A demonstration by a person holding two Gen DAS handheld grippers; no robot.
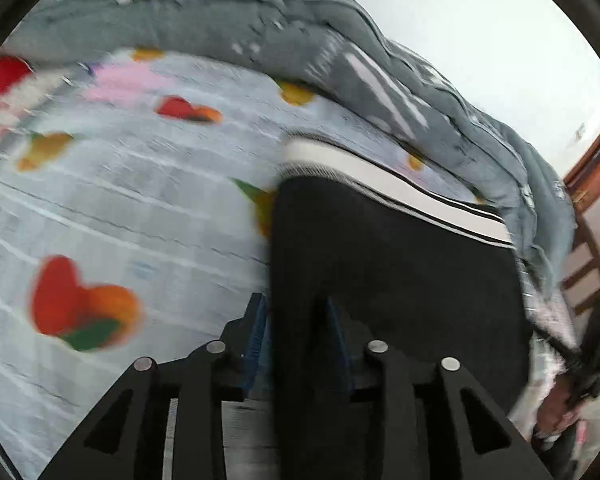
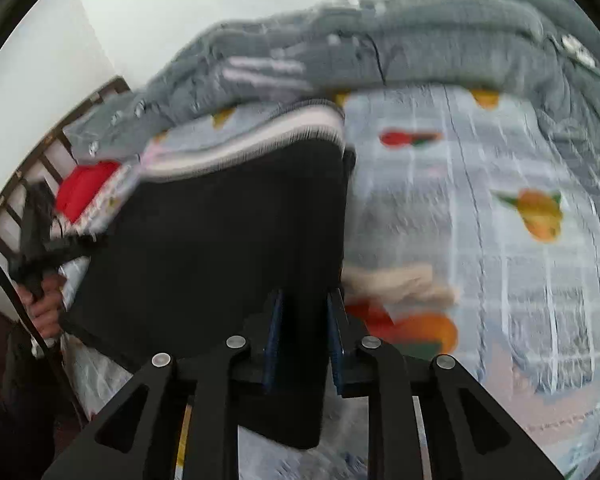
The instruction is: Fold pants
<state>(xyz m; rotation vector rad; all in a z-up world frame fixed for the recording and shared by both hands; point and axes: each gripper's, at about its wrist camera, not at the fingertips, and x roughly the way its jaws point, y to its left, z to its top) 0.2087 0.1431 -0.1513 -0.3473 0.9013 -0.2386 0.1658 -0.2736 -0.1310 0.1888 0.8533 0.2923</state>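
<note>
Black pants with a white and black striped waistband are held up over the bed, stretched between both grippers. My left gripper is shut on the pants' left edge, the cloth passing between its blue pads. In the right wrist view the same pants hang to the left, waistband on top. My right gripper is shut on the pants' right edge. The other gripper and the hand holding it show at the far left. Both views are blurred.
The bed has a light blue checked sheet printed with red and orange fruit. A rumpled grey quilt lies along the far side. A red cloth and a wooden bed frame are at one end. A beige cloth lies on the sheet.
</note>
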